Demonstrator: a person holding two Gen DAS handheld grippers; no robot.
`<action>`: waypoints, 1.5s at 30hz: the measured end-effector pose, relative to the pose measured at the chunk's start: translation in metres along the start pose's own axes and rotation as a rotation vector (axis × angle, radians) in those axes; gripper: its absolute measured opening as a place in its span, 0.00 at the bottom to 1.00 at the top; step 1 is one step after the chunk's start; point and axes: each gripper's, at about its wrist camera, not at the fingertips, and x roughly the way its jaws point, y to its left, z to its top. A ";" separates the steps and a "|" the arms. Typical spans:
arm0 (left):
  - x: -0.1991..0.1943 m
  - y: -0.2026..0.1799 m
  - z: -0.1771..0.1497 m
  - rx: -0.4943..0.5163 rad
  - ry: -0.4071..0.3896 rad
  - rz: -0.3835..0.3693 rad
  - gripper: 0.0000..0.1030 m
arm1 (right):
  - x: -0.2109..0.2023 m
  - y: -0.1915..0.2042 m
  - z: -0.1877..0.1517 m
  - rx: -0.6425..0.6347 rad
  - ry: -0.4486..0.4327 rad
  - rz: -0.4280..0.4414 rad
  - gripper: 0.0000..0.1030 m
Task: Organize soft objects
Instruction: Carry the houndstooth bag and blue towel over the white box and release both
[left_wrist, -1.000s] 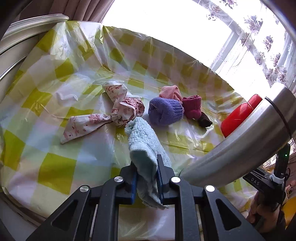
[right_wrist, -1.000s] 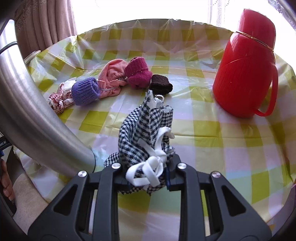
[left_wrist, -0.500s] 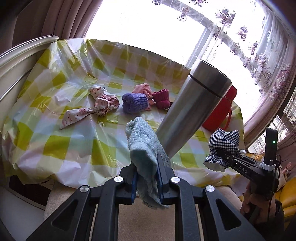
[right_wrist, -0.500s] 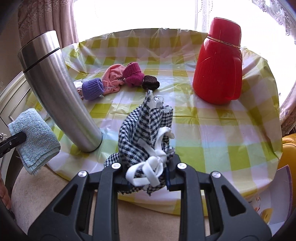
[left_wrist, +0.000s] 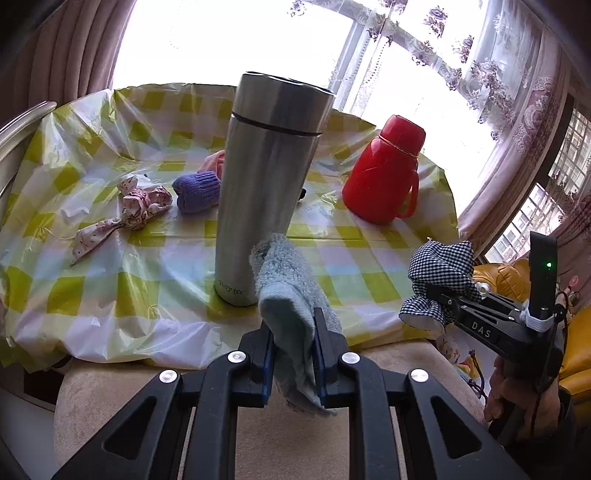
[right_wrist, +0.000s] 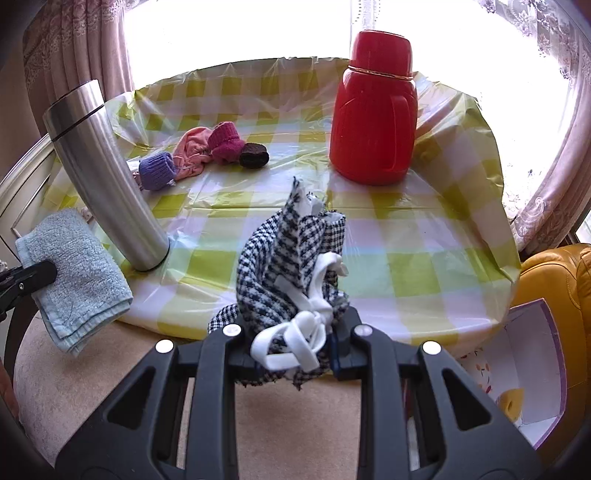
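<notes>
Terry cloth, pale blue: small towel (left_wrist: 291, 295) clamped in left gripper (left_wrist: 293, 354), hanging off table edge over beige floor. Right gripper (right_wrist: 295, 343) clenched on checked black-and-white cloth (right_wrist: 291, 258), also clear of table (right_wrist: 406, 266). Remaining soft pieces, purple sock (right_wrist: 157, 171), pink cloth (right_wrist: 192, 149), magenta sock (right_wrist: 225, 142), dark roll (right_wrist: 254, 155), floral strip (left_wrist: 129, 210), lie far side, beyond steel flask (left_wrist: 266, 184); left gripper nearer floral strip. Open box (right_wrist: 524, 369) on floor by right gripper, likely drop spot. Legible: "DAS" on right gripper; flask marking unreadable.

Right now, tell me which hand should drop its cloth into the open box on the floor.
Right, probably. The right gripper, shut on the checkered cloth, has the open box beside it; the left gripper holds the blue towel farther away.
</notes>
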 end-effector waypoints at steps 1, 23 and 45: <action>0.002 -0.007 0.000 0.010 0.005 -0.009 0.18 | -0.003 -0.006 -0.002 0.006 0.000 -0.013 0.28; 0.082 -0.220 -0.021 0.321 0.195 -0.281 0.18 | -0.052 -0.168 -0.058 0.214 0.072 -0.351 0.28; 0.106 -0.267 -0.035 0.410 0.198 -0.124 0.65 | -0.059 -0.199 -0.082 0.279 0.114 -0.404 0.72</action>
